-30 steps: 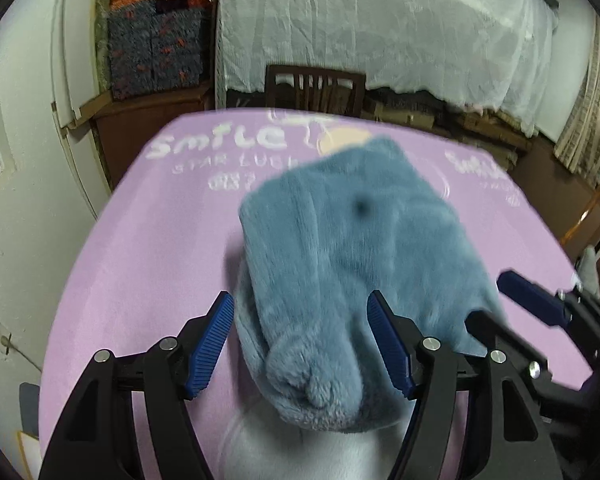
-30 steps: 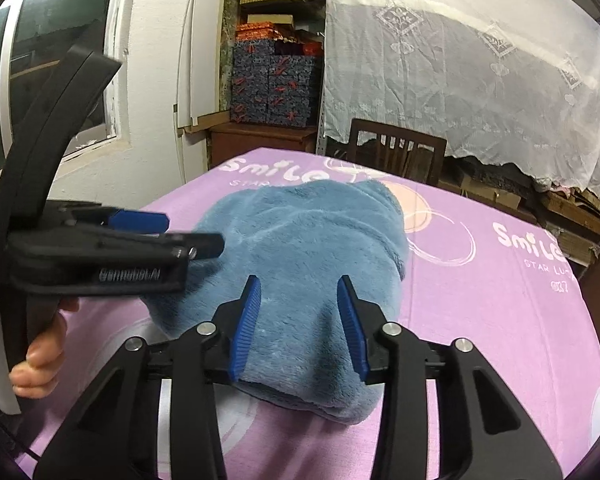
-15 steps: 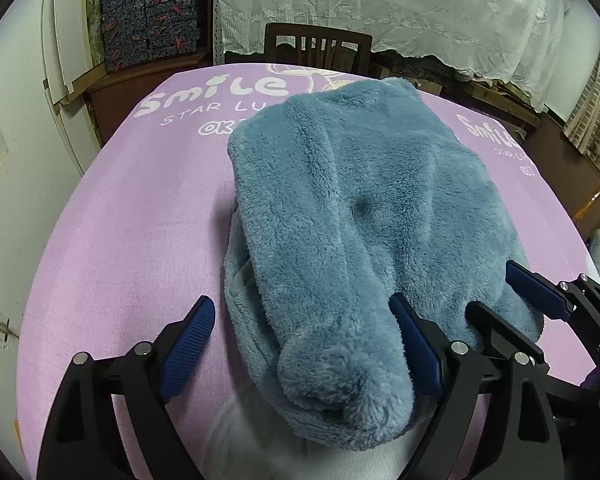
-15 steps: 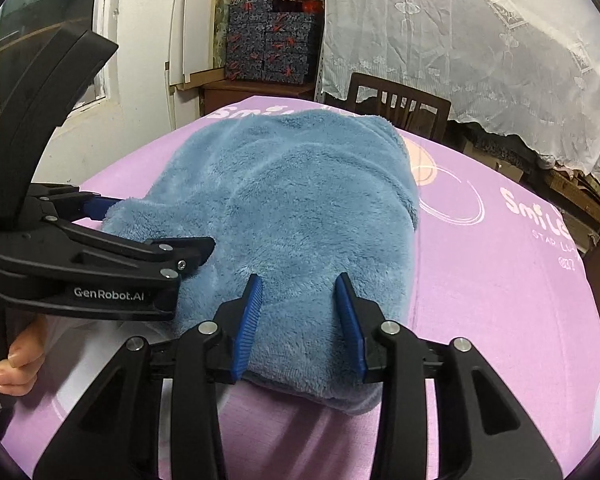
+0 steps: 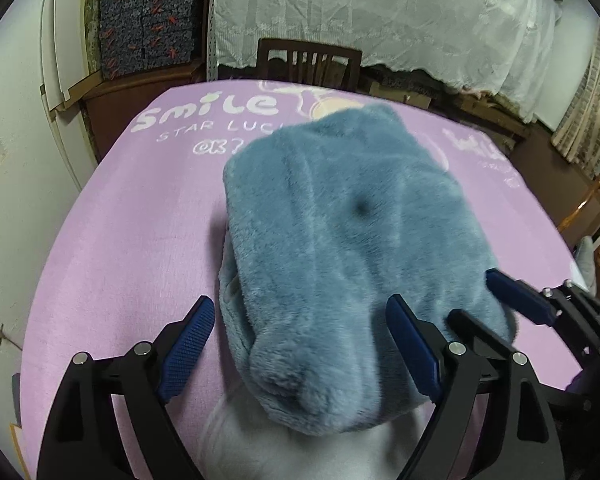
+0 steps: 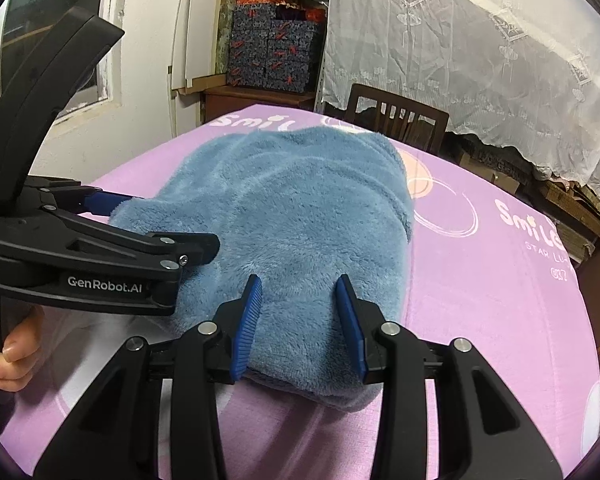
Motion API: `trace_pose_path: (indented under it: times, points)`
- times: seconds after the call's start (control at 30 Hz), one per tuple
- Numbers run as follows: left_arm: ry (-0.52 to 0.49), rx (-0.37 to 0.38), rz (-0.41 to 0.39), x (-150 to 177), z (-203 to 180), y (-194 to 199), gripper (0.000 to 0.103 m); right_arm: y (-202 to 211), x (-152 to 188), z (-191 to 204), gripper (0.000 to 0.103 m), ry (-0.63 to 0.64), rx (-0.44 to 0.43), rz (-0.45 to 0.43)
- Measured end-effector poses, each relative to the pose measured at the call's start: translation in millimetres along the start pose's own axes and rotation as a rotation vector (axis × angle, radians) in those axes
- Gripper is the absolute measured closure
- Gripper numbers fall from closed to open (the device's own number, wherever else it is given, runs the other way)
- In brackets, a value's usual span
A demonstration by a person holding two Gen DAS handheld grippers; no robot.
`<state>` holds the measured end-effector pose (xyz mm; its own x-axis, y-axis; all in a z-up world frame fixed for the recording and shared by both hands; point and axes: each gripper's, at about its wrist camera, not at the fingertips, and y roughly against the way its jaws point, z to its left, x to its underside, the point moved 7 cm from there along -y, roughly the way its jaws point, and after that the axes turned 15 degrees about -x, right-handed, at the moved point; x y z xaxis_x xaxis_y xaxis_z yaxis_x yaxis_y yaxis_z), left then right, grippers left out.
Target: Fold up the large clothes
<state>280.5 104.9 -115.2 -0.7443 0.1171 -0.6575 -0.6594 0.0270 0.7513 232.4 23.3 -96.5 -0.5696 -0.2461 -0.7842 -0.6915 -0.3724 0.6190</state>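
Blue fleece garment [image 5: 340,240] lies folded in a thick bundle on the purple tabletop [image 5: 132,240]. Left tool [image 5: 300,344] jaws wide, straddling the bundle's near end, gripping nothing. Right tool [image 6: 299,320] half open over the near edge, pads not visibly pinching

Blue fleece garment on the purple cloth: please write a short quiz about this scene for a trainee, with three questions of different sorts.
1. True or false: the blue fleece garment lies on the purple cloth.
2. The left gripper is: A shut tight, B wide open, C out of view.
3. What stands beyond the cloth's far edge?

Key: 1 true; 2 B; 3 a wooden chair.
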Motion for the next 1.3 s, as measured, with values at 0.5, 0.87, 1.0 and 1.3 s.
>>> trace_pose_path:
  times: [0.5, 0.87, 1.0, 1.3]
  points:
    - [0.299, 0.354, 0.162, -4.3, 30.6, -27.2, 0.015, 35.1, -11.6, -68.8, 0.013, -0.340, -0.204, -0.152]
    - [0.316, 0.454, 0.245, 5.3, 7.0, -50.9, 0.011, -13.1, 3.1, -107.9, 0.011, -0.730, -0.461, -0.073]
    - [0.281, 0.469, 0.232, 3.4, -9.2, -49.7, 0.011, -35.0, 3.7, -104.9, 0.010, -0.726, -0.484, -0.027]
    - [0.249, 0.484, 0.187, -2.4, -23.0, -47.3, 0.044, -59.0, 5.7, -92.3, 0.031, -0.699, -0.553, -0.028]
